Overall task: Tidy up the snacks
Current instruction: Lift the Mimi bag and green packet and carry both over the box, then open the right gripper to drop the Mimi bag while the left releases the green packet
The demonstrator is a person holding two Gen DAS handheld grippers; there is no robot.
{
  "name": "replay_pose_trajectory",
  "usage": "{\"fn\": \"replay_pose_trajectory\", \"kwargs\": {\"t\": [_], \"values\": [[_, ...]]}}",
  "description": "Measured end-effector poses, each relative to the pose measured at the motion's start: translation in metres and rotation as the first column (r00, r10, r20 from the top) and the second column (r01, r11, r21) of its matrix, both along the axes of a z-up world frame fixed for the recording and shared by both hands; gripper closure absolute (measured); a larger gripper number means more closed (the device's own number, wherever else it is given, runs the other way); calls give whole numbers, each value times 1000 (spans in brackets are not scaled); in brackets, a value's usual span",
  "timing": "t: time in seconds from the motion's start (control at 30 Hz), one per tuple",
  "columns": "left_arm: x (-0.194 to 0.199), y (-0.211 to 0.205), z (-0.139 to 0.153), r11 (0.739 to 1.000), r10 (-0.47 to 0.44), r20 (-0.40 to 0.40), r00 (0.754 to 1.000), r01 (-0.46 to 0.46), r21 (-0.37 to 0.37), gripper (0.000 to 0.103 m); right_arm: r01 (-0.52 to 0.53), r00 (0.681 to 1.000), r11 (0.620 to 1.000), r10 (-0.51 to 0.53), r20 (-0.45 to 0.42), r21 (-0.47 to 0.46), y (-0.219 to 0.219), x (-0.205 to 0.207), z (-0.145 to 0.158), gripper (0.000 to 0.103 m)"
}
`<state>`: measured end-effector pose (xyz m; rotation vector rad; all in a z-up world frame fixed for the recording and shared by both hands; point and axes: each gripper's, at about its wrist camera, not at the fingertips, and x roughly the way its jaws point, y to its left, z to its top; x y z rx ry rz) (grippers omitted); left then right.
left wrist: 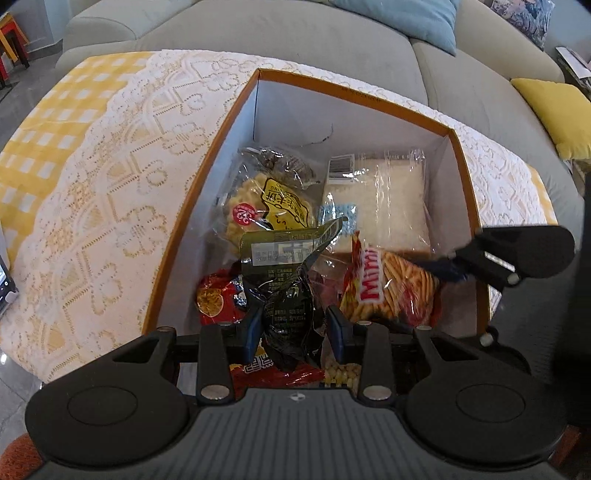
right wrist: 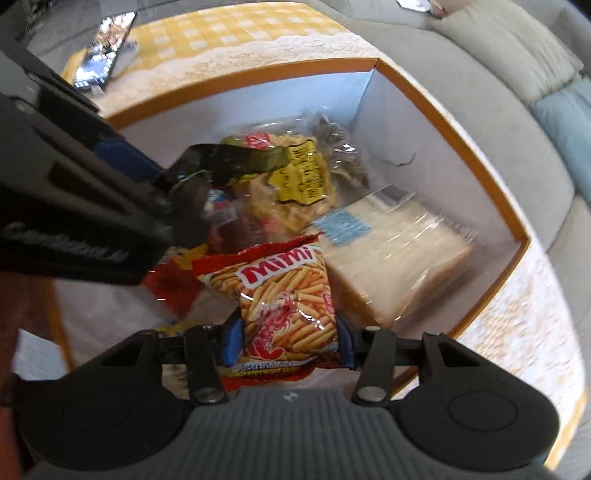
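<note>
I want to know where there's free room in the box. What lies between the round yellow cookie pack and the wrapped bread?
A small blue-and-white packet lies between the cookie pack and the bread, seen in both wrist views.

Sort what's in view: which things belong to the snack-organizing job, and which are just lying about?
Job:
box
dark packet in left claw
Mimi packet in right claw
bread
yellow-label snack
red packet

Lying about:
phone
tablecloth
sofa
blue cushion
yellow cushion
</note>
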<state>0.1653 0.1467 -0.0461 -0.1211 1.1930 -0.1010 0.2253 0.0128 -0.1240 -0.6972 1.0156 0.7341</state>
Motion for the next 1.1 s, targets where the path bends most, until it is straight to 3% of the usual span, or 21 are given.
{"fn": "replay_pose_trajectory", "kwargs": {"t": [0.07,0.27,0.5,0.7,0.77,0.93,1.1], "values": [[0,-1,-1,1000,-5,-8,1000,5,1,61,-31,999,999,31,12,-11,0,1,-2,54],[0,-3,-3,999,-31,-55,998,32,16,61,-30,1000,999,30,-7,38,-10,0,9,38],[-6,-7,8,999,-38,-59,998,38,7,61,94,995,981,-99,21,171,-36,-3,38,37],[-11,-17,6,998,-66,-83,994,64,-29,61,215,955,950,-253,156,226,-55,-25,53,38],[-12,-24,2,997,-83,-102,991,83,-4,61,248,942,931,-297,158,269,-64,-32,56,39],[-14,-35,-18,993,-101,-168,981,109,40,61,386,895,834,-442,58,395,-91,-38,60,38],[-21,-42,-17,989,-143,-176,974,149,19,55,421,881,803,-473,20,423,-102,-49,59,38]]}}
